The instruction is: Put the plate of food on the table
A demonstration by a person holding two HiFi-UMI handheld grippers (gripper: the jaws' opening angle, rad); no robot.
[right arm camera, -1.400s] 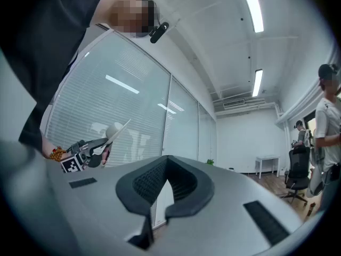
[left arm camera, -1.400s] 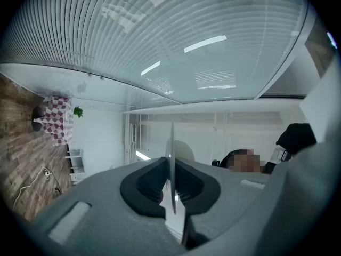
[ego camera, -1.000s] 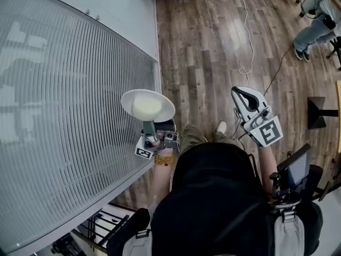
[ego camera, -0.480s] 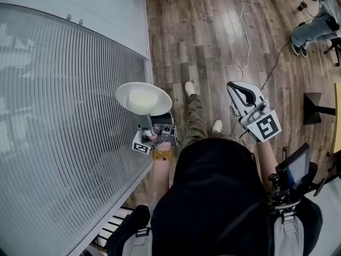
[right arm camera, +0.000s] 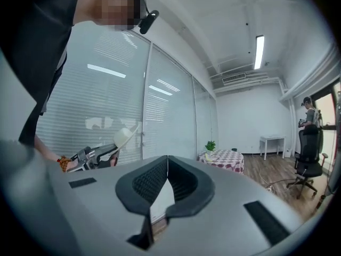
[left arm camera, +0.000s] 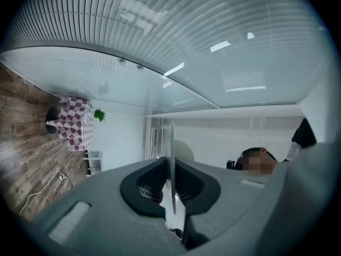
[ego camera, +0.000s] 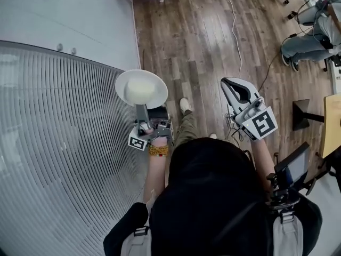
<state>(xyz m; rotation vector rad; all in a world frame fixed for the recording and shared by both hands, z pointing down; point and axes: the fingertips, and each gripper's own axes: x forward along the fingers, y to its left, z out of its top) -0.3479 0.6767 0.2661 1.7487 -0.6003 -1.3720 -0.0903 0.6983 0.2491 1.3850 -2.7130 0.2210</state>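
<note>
Plate (ego camera: 141, 88) moved forward beside glass wall (ego camera: 53, 143), left claw (ego camera: 141, 107) grasping it; right claw (ego camera: 228, 82) clenched; cable (ego camera: 233, 23) ahead.

The plate (ego camera: 141, 88) is white, and the food (ego camera: 139, 92) on it is a pale creamy yellow. The left gripper (left arm camera: 171, 161) and the right gripper (right arm camera: 167, 160) are both grey with black insides. The cube (ego camera: 261, 125) has black and white squares. The floor (ego camera: 202, 47) is brown wood in long planks. The glass wall (ego camera: 58, 143) has thin grey and white stripes. The tablecloth (right arm camera: 226, 159) has red and white checks. The plant (right arm camera: 211, 145) is green. The bracelet (ego camera: 158, 150) is orange.
</note>
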